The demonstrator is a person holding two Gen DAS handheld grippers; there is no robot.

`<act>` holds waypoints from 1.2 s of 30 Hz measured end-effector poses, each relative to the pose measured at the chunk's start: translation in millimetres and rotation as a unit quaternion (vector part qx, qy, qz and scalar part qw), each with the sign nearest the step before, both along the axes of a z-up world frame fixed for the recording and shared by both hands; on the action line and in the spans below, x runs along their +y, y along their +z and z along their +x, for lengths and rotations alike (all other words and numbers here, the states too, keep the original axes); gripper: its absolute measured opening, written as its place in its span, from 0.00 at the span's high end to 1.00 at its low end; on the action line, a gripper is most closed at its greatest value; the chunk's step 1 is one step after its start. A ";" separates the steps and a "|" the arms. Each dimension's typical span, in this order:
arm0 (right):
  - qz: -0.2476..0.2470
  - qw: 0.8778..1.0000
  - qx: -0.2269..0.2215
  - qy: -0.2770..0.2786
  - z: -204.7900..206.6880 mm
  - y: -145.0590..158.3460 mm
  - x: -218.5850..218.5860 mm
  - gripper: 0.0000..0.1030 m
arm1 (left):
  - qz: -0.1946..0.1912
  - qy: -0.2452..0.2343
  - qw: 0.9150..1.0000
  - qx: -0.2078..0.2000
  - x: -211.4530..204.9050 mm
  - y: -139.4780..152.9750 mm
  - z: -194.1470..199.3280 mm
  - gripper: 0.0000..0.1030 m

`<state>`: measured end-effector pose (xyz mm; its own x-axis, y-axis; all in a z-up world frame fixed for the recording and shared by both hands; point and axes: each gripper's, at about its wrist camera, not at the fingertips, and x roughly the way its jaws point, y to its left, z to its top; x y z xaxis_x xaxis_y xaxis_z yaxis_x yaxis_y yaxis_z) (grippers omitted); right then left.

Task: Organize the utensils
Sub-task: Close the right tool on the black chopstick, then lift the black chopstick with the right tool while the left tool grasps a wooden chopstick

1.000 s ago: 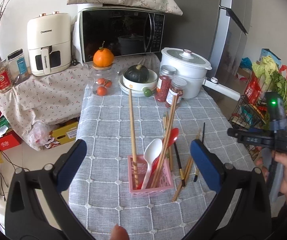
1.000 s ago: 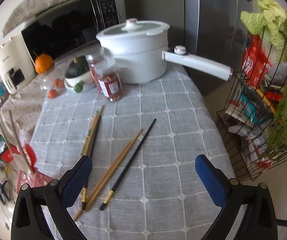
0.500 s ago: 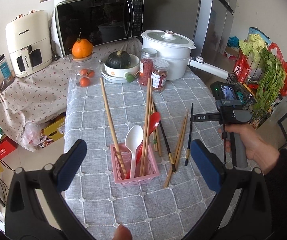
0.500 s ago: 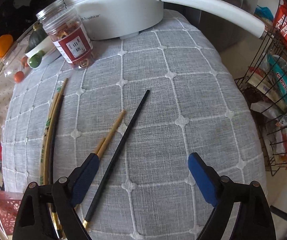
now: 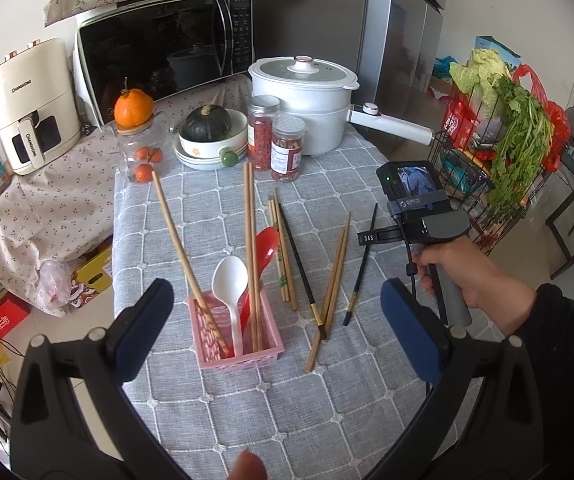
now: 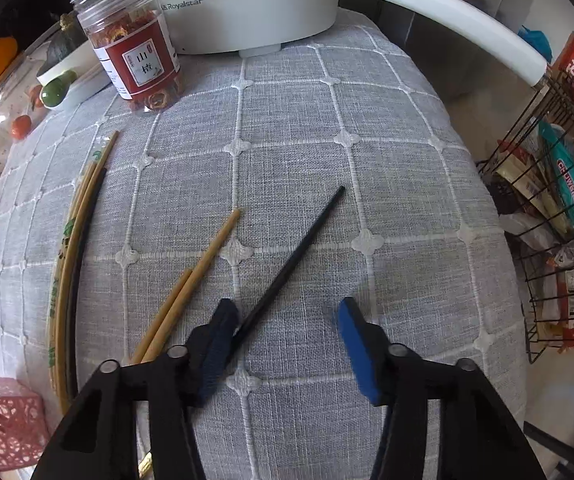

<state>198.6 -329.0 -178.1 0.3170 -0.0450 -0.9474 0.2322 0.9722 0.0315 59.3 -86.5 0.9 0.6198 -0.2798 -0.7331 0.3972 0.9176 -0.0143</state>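
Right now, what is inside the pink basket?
The pink basket holds a white spoon, a red spoon and three long wooden chopsticks, all standing up. Its walls hide their lower ends and its floor.

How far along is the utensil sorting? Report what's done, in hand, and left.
Done: the pink basket already holds a white spoon, a red spoon and several wooden chopsticks. In hand: the right tool is closing around a black chopstick lying on the cloth, not yet gripped. Left: the other loose chopsticks on the table. The left tool is open and empty.
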 end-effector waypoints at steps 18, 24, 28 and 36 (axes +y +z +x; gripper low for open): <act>0.141 0.988 -0.034 -0.055 -83.7 14.3 -102.0 0.92 | -0.009 -0.102 0.981 0.167 -144.7 -58.4 58.7 0.71; 0.181 0.981 -0.053 -0.056 -90.9 14.2 -119.2 0.92 | 0.036 -0.064 0.976 0.206 -170.1 -116.5 97.5 0.87; 0.189 0.979 -0.064 -0.047 -87.9 16.0 -118.2 0.92 | 0.061 -0.045 0.975 0.210 -174.1 -138.9 118.7 0.89; 0.201 0.976 -0.072 -0.041 -87.3 13.4 -122.7 0.92 | 0.102 -0.029 0.968 0.228 -176.9 -166.8 143.5 0.91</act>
<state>111.3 -451.7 -164.7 0.4597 0.2899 -0.8394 0.2732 0.8532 0.4443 202.9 -263.4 -165.8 0.2065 -0.1260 -0.9703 0.4432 0.8962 -0.0220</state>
